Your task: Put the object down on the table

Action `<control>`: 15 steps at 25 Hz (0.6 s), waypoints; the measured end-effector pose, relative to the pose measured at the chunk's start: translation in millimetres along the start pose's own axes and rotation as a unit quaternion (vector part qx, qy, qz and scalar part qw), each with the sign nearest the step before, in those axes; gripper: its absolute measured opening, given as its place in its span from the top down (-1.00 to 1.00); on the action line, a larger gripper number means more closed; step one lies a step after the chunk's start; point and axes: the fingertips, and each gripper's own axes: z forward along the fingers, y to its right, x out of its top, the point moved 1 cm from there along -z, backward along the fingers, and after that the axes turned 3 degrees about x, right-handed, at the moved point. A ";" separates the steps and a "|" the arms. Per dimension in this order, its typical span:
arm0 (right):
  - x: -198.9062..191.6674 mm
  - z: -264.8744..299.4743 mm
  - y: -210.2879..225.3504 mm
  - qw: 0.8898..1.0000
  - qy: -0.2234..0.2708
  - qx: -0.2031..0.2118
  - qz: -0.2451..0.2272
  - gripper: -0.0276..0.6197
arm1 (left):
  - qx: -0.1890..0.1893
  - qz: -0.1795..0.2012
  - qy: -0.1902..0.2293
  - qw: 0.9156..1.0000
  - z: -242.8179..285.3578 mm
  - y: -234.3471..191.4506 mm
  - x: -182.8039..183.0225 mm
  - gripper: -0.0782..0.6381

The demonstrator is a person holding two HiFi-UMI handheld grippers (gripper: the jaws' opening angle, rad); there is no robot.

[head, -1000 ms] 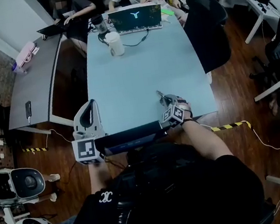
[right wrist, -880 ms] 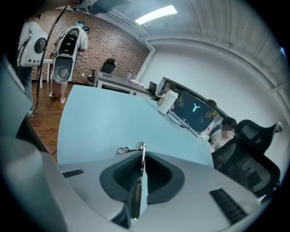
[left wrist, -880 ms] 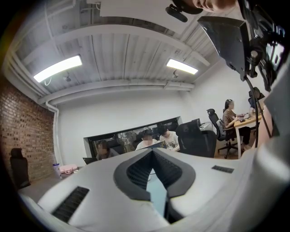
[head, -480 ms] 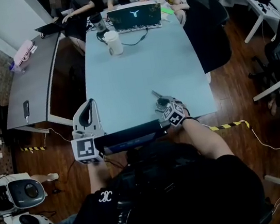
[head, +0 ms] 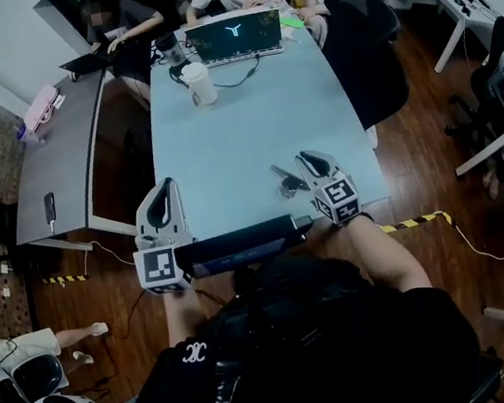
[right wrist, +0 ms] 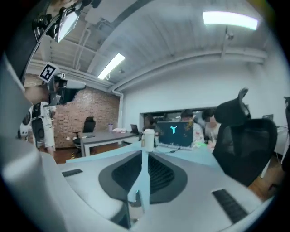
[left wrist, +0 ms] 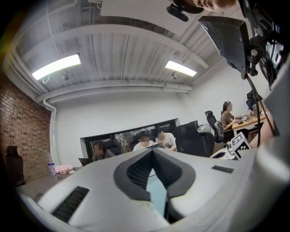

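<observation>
A small dark grey object (head: 284,180) lies on the light blue table (head: 242,132) near its front edge. My right gripper (head: 306,156) stands just to the right of it, apart from it. Its jaws are closing to a thin slit with nothing between them, and the right gripper view (right wrist: 143,156) shows only the tabletop through the slit. My left gripper (head: 167,182) is held upright at the table's front left corner, shut and empty. In the left gripper view (left wrist: 152,150) its tips meet.
At the far end stand an open laptop (head: 234,37) and a white cup (head: 200,83), with people seated behind. A black office chair (head: 365,47) stands at the table's right. A grey side table (head: 66,148) with a phone (head: 49,207) runs along the left.
My right gripper has come off the small object and moved right. The object now lies alone on the table. The left gripper has stayed put.
</observation>
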 end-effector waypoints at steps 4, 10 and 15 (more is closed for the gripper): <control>82.7 -29.4 14.8 0.994 0.095 -0.050 0.007 0.99 | -0.007 0.001 0.007 1.000 0.7 4.9 3.5 0.80; 230.8 -104.2 -10.1 0.962 0.261 -0.056 -0.066 0.99 | -0.011 -0.002 0.023 1.000 -2.8 7.3 11.9 0.80; 264.7 -139.1 -36.6 0.948 0.292 -0.041 -0.117 0.99 | -0.012 0.003 0.030 0.999 -6.9 9.8 16.0 0.80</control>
